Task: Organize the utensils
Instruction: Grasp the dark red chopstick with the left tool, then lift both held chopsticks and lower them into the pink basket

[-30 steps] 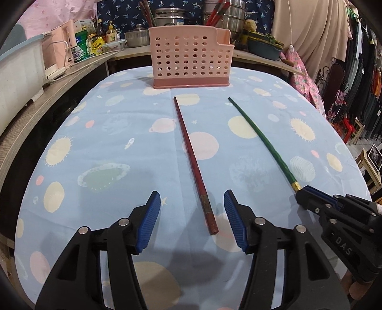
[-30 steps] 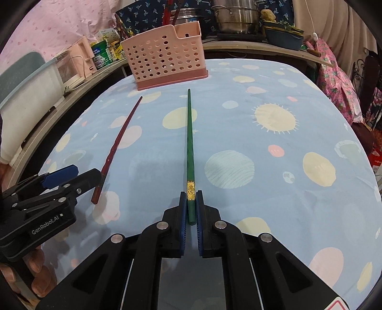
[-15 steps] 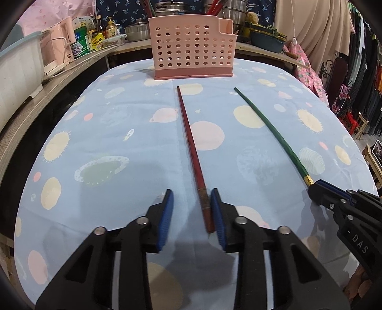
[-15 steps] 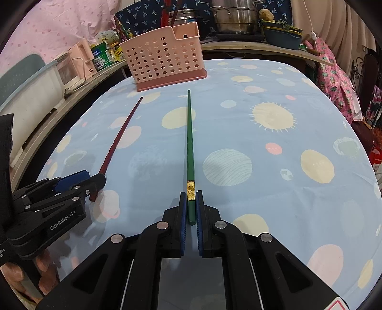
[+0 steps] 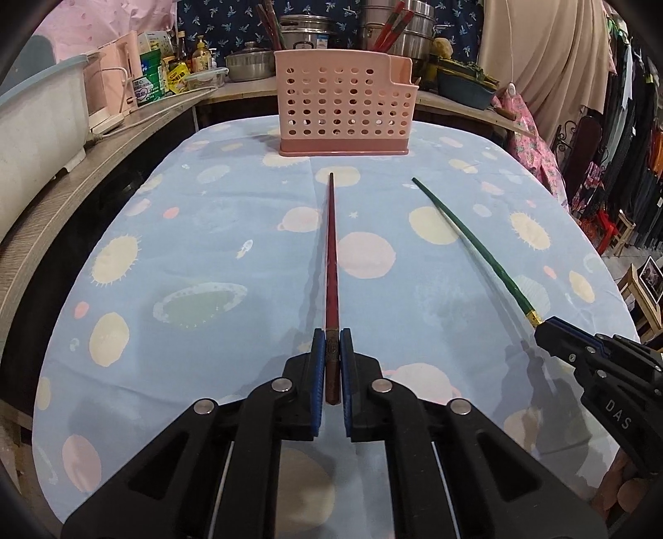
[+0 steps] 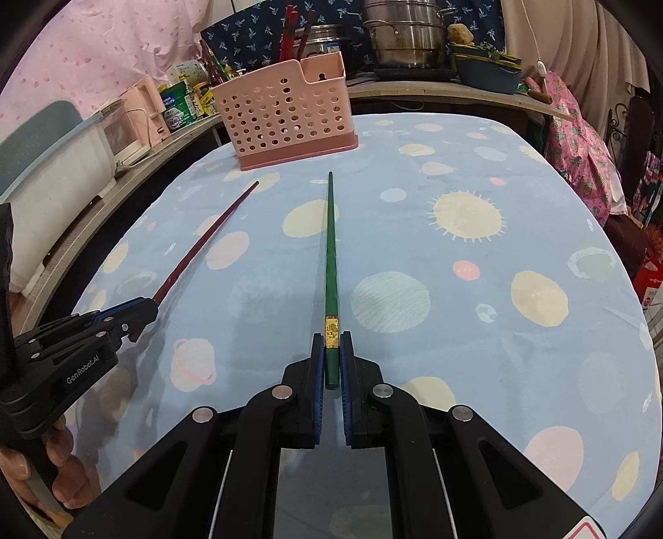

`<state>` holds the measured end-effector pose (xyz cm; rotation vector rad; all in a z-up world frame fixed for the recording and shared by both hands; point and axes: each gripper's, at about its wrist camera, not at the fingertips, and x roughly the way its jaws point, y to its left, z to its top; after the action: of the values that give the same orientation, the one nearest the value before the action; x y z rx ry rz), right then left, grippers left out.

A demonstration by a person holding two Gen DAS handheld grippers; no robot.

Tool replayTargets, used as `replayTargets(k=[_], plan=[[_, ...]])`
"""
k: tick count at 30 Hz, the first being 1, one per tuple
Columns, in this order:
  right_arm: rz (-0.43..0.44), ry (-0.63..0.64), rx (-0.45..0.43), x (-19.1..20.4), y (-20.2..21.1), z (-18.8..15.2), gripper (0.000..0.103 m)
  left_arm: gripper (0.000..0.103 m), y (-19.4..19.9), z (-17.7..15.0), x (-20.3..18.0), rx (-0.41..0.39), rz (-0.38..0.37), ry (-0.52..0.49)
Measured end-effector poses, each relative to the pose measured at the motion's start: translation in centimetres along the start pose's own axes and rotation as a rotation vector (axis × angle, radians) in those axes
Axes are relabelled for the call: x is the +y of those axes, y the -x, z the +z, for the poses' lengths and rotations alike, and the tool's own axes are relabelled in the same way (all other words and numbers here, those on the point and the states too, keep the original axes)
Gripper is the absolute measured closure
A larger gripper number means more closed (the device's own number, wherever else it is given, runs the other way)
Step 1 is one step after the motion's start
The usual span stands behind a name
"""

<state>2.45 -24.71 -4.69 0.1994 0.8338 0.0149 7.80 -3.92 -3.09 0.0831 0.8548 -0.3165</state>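
Left tongs (image 5: 332, 365) pinch the red chopstick (image 5: 331, 257) and right tongs (image 6: 331, 360) the green chopstick (image 6: 331, 248) by their ends, so either long tip could swing and miss the pink basket (image 5: 346, 112).

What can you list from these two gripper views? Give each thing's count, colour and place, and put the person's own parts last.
red chopstick: 1, dark red, on the tablecloth, thick end in left gripper
green chopstick: 1, green with gold band, thick end in right gripper
utensil basket: 1, pink, perforated, far end of table
tablecloth: 1, light blue with planet print, covering table
steel pots: several, silver, back counter
left gripper: 1, black with blue pads, shut
right gripper: 1, black with blue pads, shut
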Motion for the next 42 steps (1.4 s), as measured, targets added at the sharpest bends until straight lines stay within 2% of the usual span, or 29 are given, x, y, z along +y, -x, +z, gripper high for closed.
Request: replayTargets(k=[11,19,31,42], plan=[[0.015,0.002,-0.067,0.2,2.7,1.6,0.096,0.096,3.0,1.5,0.1,-0.058,0.001,-0.001],[0.018,0.003,-0.157,-0.2,6.0,4.3,0.096,0.096,6.4,3.7,0.8,-0.139,-0.010,0.009],[0.022,-0.008,-0.279,-1.0,9.6,9.3,0.096,0.096,11.4,9.1,2.3,-0.293,-0.003,0.033],[0.074,0.001,-0.368,-0.6,11.3,14.6,0.096,0.096,13.4,14.8,3.2,-0.403,0.012,0.040]])
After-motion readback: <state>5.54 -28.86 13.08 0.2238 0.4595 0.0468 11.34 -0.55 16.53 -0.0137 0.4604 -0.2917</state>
